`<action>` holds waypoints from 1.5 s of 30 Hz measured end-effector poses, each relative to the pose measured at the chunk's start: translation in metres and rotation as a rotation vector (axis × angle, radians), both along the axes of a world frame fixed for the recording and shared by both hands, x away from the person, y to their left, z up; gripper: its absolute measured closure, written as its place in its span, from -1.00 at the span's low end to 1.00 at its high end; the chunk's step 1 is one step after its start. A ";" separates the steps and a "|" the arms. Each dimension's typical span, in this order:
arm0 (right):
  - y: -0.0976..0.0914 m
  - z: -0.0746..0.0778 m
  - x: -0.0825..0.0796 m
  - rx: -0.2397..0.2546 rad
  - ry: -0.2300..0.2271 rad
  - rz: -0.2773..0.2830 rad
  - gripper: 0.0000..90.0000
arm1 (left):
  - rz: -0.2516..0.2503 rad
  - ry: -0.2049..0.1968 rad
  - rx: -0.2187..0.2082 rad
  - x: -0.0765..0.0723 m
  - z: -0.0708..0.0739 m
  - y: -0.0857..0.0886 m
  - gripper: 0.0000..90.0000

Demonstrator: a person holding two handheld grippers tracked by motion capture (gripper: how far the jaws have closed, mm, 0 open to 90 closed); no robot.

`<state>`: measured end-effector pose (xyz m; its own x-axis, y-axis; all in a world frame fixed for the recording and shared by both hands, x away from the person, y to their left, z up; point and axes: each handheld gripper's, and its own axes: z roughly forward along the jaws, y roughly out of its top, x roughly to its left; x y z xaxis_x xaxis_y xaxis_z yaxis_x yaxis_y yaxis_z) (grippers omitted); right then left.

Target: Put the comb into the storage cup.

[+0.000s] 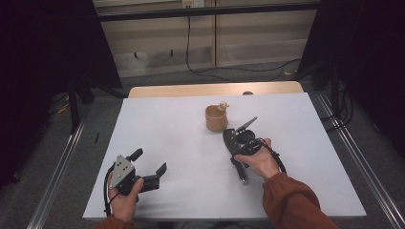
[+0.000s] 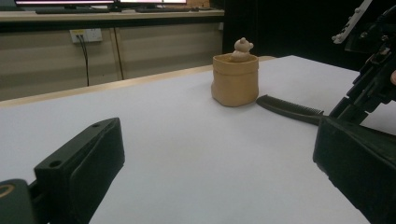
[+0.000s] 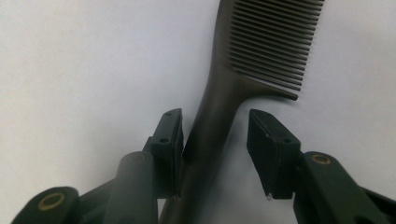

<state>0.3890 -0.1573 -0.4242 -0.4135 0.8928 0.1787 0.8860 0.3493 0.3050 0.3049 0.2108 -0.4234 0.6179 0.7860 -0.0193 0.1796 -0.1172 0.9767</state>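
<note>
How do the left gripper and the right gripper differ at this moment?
The left gripper is open wide over bare table with nothing between its fingers; the right gripper is open with the black comb handle between its fingers. The left stands far from the tan pot; the right is near it. Both are hand-held.

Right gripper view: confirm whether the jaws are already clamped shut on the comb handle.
No: the comb handle lies between open jaws of the right gripper, a gap beside one.
</note>
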 end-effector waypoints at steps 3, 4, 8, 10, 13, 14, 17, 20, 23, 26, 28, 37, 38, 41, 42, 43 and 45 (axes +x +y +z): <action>0.002 0.000 0.001 -0.017 0.006 -0.002 0.29 | -0.003 -0.002 0.009 0.000 0.000 0.000 -0.95; 0.003 0.001 0.002 -0.026 0.010 -0.007 0.31 | -0.004 0.000 0.006 0.000 0.000 -0.001 -0.95; 0.005 0.001 0.002 -0.048 0.005 -0.015 0.37 | -0.003 -0.002 0.007 0.000 0.000 -0.001 -0.95; 0.004 0.001 0.002 -0.050 0.006 -0.019 0.45 | -0.004 -0.001 0.007 0.000 0.000 -0.001 -0.95; 0.001 0.000 0.003 -0.038 0.008 -0.041 0.51 | -0.001 -0.001 0.000 0.000 0.000 -0.001 -0.95; 0.000 0.000 0.003 -0.034 0.009 -0.039 0.51 | -0.003 -0.001 0.002 0.000 0.000 -0.001 -0.95; 0.000 0.000 0.003 -0.029 0.015 -0.049 0.53 | -0.004 -0.001 0.003 0.000 0.000 -0.001 -0.95; -0.001 0.000 0.003 -0.022 0.015 -0.056 0.54 | -0.005 -0.001 0.004 0.000 0.000 -0.001 -0.95; -0.003 0.000 0.004 -0.010 0.021 -0.066 0.55 | -0.004 -0.001 0.006 0.000 0.000 -0.001 -0.95; -0.006 0.000 0.005 0.005 0.031 -0.075 0.57 | -0.004 0.000 0.007 0.000 0.000 -0.001 -0.95; -0.008 0.000 0.005 0.019 0.038 -0.086 0.59 | -0.005 -0.001 0.009 0.000 0.000 0.000 -0.95; -0.014 0.000 0.003 0.045 0.037 -0.088 0.63 | -0.005 -0.001 0.009 0.000 0.000 -0.001 -0.95; -0.014 0.000 0.002 0.045 0.039 -0.082 0.63 | -0.005 -0.001 0.009 0.000 0.000 -0.001 -0.95; -0.015 0.001 0.000 0.060 0.039 -0.074 0.63 | -0.005 0.000 0.008 0.000 0.000 -0.001 -0.95; -0.015 0.002 -0.001 0.063 0.034 -0.069 0.63 | -0.005 0.000 0.008 0.000 0.000 -0.001 -0.95; -0.015 0.003 -0.002 0.068 0.035 -0.066 0.63 | -0.006 0.000 0.010 0.000 0.000 -0.001 -0.95; -0.014 0.004 -0.004 0.070 0.033 -0.058 0.63 | -0.006 0.000 0.009 0.000 0.000 -0.001 -0.95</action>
<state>0.3847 -0.1712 -0.4201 -0.3545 0.8999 0.2538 0.9139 0.2762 0.2975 0.3052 0.2100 -0.4233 0.6224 0.7826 -0.0119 0.1787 -0.1273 0.9756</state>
